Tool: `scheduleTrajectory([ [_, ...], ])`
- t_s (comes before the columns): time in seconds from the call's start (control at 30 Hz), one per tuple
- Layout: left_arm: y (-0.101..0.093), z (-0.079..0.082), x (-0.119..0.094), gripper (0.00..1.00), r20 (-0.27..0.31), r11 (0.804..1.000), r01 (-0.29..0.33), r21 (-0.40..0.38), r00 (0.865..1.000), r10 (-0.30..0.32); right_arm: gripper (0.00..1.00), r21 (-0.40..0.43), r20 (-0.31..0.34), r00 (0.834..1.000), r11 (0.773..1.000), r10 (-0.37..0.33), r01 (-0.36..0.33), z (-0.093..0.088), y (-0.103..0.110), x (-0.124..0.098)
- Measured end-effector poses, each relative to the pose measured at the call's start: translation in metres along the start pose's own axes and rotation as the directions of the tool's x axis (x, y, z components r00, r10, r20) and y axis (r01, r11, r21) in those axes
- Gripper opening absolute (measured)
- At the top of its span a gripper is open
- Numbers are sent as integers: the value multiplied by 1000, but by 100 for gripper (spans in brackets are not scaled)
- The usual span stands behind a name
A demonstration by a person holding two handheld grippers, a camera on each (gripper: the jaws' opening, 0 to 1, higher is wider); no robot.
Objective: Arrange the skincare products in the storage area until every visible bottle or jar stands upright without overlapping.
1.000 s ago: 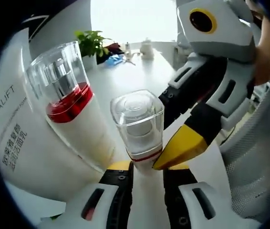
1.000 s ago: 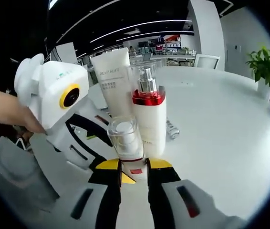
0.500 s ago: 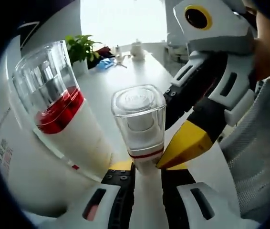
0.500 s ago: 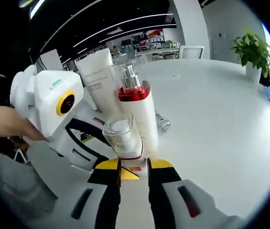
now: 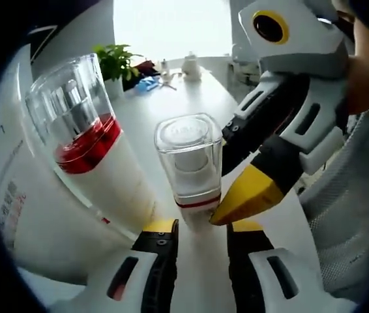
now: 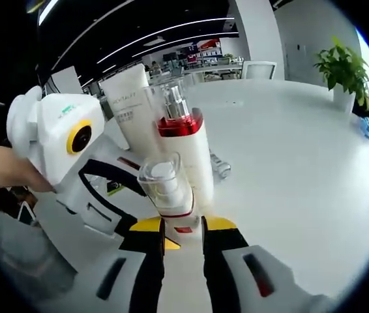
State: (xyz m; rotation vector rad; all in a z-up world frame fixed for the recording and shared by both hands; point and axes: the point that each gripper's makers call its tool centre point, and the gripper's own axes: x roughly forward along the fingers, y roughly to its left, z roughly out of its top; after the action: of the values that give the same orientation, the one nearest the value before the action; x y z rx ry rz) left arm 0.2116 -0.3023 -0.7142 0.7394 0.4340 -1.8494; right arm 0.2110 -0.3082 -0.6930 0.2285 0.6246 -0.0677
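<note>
A small white bottle [image 5: 190, 171] with a clear square cap and a thin red band stands between both grippers. My left gripper [image 5: 203, 227] is open around its base, with its jaws a little off the sides. My right gripper [image 6: 183, 225] is shut on the same small bottle [image 6: 165, 189] low down, and one of its yellow fingertips [image 5: 246, 197] presses the bottle's side. Just behind stands a tall white bottle [image 5: 90, 147] [image 6: 186, 150] with a red collar and clear cap, upright. A big white tube [image 5: 15, 195] [image 6: 129, 101] stands behind that.
The white table [image 6: 289, 163] stretches away behind the bottles. A potted plant [image 5: 116, 62] [image 6: 344, 65] stands at its far edge, with small items [image 5: 158, 79] near it. A small metal piece [image 6: 221, 171] lies beside the tall bottle. A grey mesh chair [image 5: 351, 215] is close by.
My left gripper's jaws have spread slightly away from the small bottle's base. The right gripper keeps its hold. Both views shifted a little with the hands.
</note>
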Motion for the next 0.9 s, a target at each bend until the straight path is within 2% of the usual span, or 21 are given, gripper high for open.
scheduleTrajectory([
  [0.23,-5,-5,-18,28,-1,998,-49,-46,999,49,22,-1,-3,1000,1000,-13,13,1,-1,6],
  [0.47,-19,-18,-41,28,-7,988,-107,-114,994,107,23,-21,-2,1000,999,-24,24,3,-1,11],
  [0.7,-24,-29,-65,32,-4,966,-174,-191,984,176,30,-48,-9,1000,999,-23,23,3,3,4],
  [0.83,-28,-28,-80,38,7,953,-203,-223,978,210,37,-33,5,1000,999,-3,3,7,10,-6],
  [0.9,-30,-26,-88,42,10,947,-222,-232,973,230,40,-51,15,1000,999,-3,4,10,12,-11],
])
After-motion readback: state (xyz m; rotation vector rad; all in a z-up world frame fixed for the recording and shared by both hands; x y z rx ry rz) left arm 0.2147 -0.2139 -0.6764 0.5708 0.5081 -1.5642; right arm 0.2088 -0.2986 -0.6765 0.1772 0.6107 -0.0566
